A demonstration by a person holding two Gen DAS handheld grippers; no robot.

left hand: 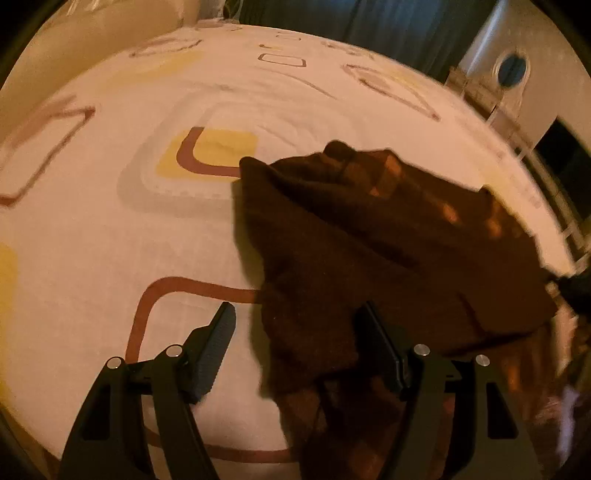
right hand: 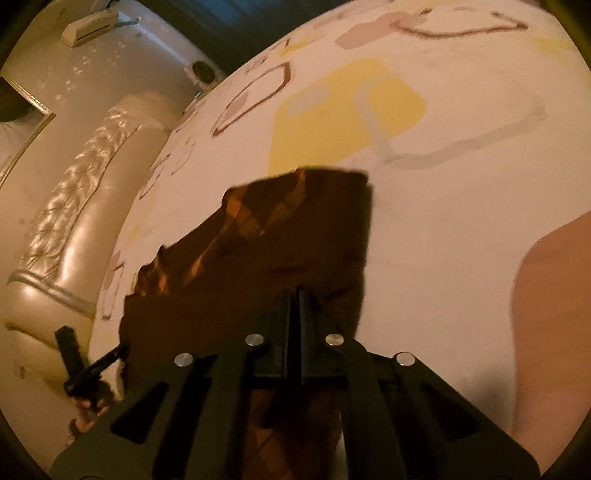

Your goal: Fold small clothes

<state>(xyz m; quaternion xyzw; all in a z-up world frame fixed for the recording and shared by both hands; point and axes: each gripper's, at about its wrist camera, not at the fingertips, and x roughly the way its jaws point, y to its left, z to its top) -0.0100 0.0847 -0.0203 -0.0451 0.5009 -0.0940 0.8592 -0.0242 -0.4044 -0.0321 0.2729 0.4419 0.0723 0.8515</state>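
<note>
A small dark brown plaid garment (left hand: 388, 251) hangs bunched above the bed sheet (left hand: 110, 240). My left gripper (left hand: 295, 317) is open; its right finger (left hand: 380, 347) lies against the cloth's lower edge, and its left finger (left hand: 218, 339) is over bare sheet. In the right wrist view the same garment (right hand: 280, 240) hangs in front of my right gripper (right hand: 296, 295), whose jaws are shut on its near edge. The left gripper (right hand: 88, 365) shows at the far left of that view, beside the cloth's corner.
The white sheet (right hand: 443, 221) has brown, yellow and grey square prints. A padded cream headboard (right hand: 74, 221) runs along the left in the right wrist view. Dark curtains (left hand: 369, 22) and white furniture (left hand: 509, 74) stand beyond the bed. My arm (right hand: 554, 314) is at the right.
</note>
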